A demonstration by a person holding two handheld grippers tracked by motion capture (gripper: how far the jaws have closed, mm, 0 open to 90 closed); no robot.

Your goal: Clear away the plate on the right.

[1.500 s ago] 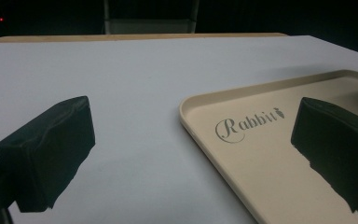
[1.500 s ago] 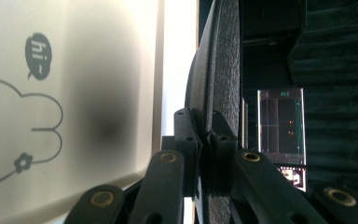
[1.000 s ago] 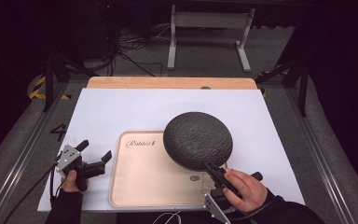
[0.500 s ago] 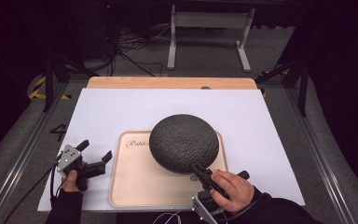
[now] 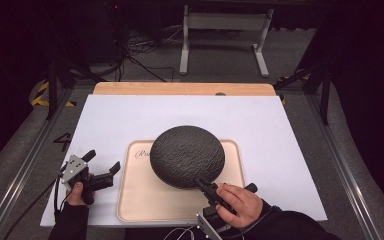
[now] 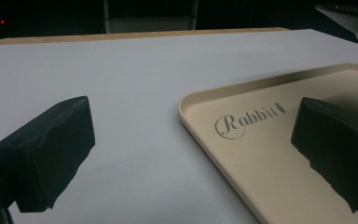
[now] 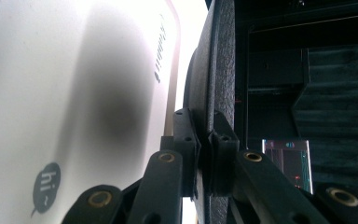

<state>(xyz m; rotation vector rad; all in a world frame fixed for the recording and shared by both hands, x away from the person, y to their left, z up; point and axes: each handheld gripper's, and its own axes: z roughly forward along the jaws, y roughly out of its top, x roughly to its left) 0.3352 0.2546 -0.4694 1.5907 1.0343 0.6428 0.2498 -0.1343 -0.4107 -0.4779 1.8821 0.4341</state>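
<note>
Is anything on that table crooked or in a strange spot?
The dark round plate isn't lying flat: the right gripper pinches its near rim and holds it above the beige tray. Nothing looks spilled or broken.

The plate [image 5: 187, 155] is dark charcoal grey with a rough, pebbled texture. The tray [image 5: 145, 200] is pale beige with grey script lettering. The table [image 5: 130, 115] is white with a light wooden far edge. Both grippers' jaws are black.
</note>
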